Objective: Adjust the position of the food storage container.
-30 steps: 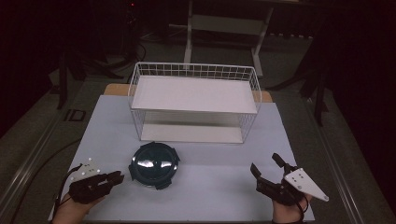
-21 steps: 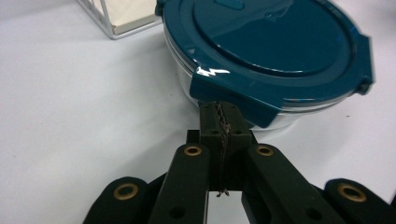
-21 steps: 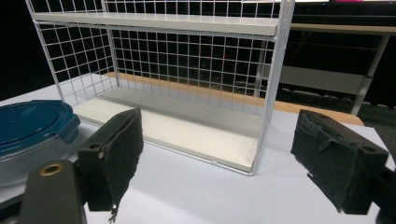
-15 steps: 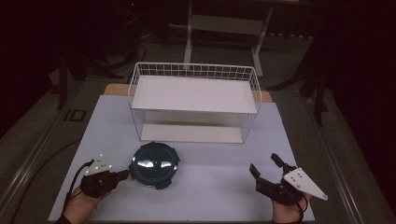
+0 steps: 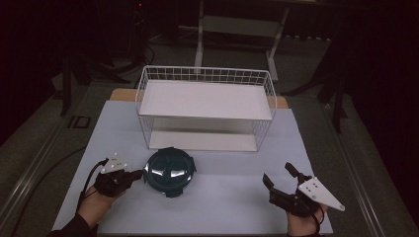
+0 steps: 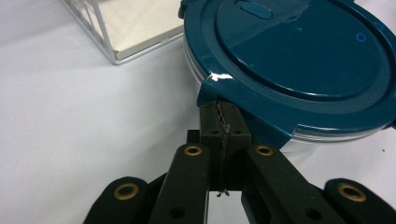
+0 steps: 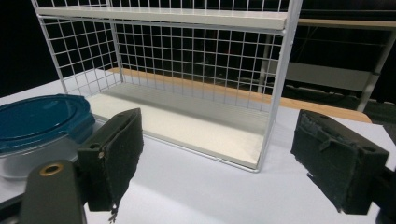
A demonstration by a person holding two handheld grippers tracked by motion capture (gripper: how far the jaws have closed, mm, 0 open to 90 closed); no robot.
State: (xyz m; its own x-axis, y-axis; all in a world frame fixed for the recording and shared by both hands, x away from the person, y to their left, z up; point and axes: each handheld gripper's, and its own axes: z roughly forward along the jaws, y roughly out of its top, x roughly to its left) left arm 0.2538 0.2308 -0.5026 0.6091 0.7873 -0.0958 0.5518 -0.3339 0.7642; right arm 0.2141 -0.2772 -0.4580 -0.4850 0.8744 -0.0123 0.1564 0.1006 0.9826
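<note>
So the left gripper [image 5: 134, 175] is lying low over the table, with the person's left hand [image 5: 96, 205] coming in behind it, and its jaws are pointing sideways at the teal-lidded container [image 5: 169, 171]. Those jaws are pressed flat together; they have just been closing, and nothing is sitting between the pads. In the left gripper view the tips are nosing right up against a latch tab [image 6: 224, 91] on the lid's rim, touching it or near enough that I can't tell. The grey three-cornered plate [image 5: 113, 163] on top of the gripper is tilting away from the container.

The container is sitting on the white table [image 5: 227, 197], just beside the left gripper and just in front of the wire shelf rack [image 5: 205, 106], near the rack's left front corner. Its lid is looking glossy and catching the light.

Well away on the container's other side, the right gripper [image 5: 281, 181] is resting low with its jaws spread wide and holding nothing. In the right gripper view the two pads [image 7: 116, 154] are framing the rack's lower shelf, with the container off at the left edge [image 7: 42, 123].
</note>
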